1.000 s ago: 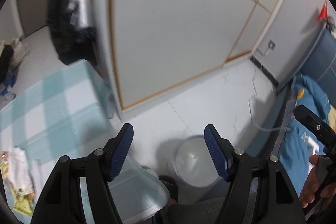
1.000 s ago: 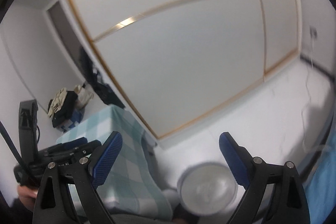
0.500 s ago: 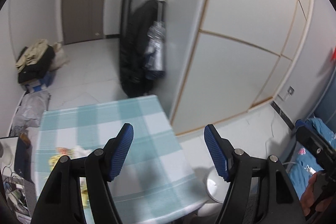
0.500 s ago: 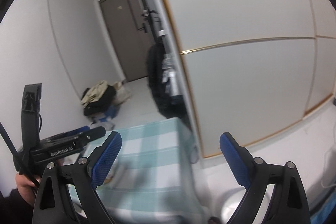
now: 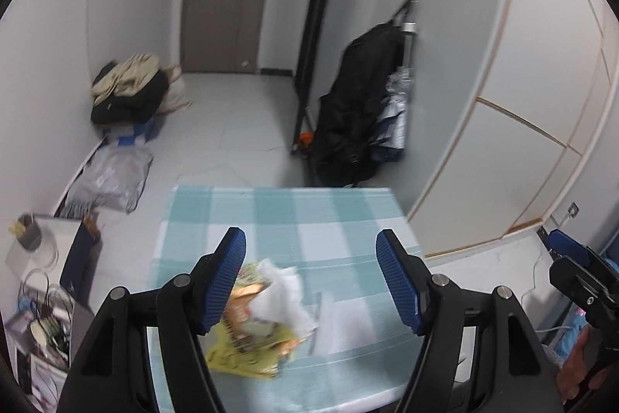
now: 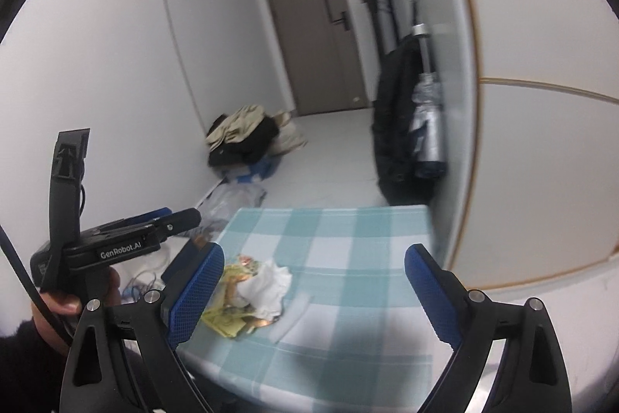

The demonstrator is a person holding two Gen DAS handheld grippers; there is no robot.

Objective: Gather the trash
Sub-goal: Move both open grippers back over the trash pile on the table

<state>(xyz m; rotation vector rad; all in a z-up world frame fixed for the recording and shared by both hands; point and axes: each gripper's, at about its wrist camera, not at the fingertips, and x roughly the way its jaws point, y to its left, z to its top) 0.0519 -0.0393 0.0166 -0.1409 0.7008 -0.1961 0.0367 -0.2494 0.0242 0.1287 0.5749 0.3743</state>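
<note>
"GenRobot.AI" in white letters on the left tool's (image 6: pixel 185 217) black body

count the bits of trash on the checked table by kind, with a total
Judged from both wrist views, with some blur:
crumpled white tissue: 1
yellow snack wrapper: 1
flat white paper piece: 1
total: 3
All lie together on the teal checked tablecloth. Smaller scraps in the pile cannot be told apart.
</note>
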